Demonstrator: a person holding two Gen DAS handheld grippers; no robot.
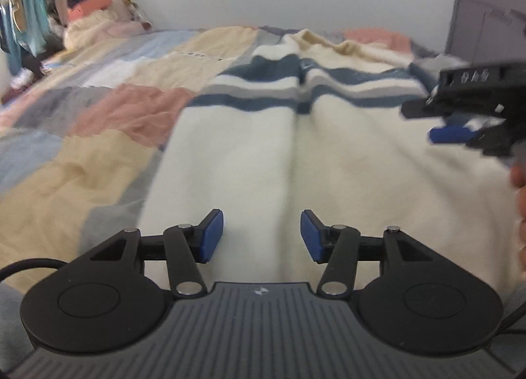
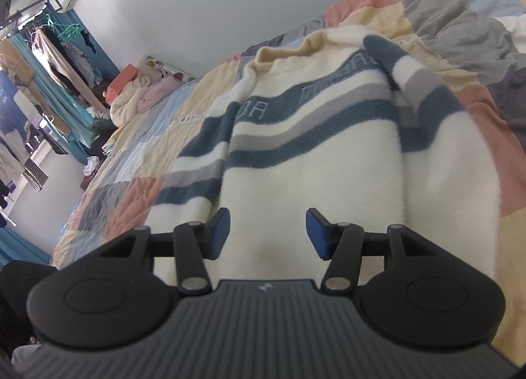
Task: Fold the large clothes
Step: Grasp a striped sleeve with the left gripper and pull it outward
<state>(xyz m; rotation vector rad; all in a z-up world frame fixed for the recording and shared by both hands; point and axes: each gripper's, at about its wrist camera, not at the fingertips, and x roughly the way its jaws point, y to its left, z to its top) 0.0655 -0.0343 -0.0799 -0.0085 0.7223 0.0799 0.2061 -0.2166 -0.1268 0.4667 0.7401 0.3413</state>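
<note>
A cream sweater (image 1: 328,155) with dark teal and grey stripes lies flat on the bed, collar toward the far wall. In the right wrist view the sweater (image 2: 312,181) has a striped sleeve (image 2: 420,86) lying across its right shoulder. My left gripper (image 1: 262,235) hovers over the sweater's near hem, open, with only fabric below its blue pads. My right gripper (image 2: 268,234) is also open above the lower body of the sweater, nothing between its pads. It shows in the left wrist view as the right gripper (image 1: 427,122) at the right edge, above the sweater's side.
The patchwork quilt (image 1: 98,122) covers the bed around the sweater and bunches up at the far right (image 2: 460,17). A pile of clothes (image 2: 131,96) and a hanging rack (image 2: 49,60) stand beyond the bed's left side. A hand (image 1: 519,181) holds the right gripper.
</note>
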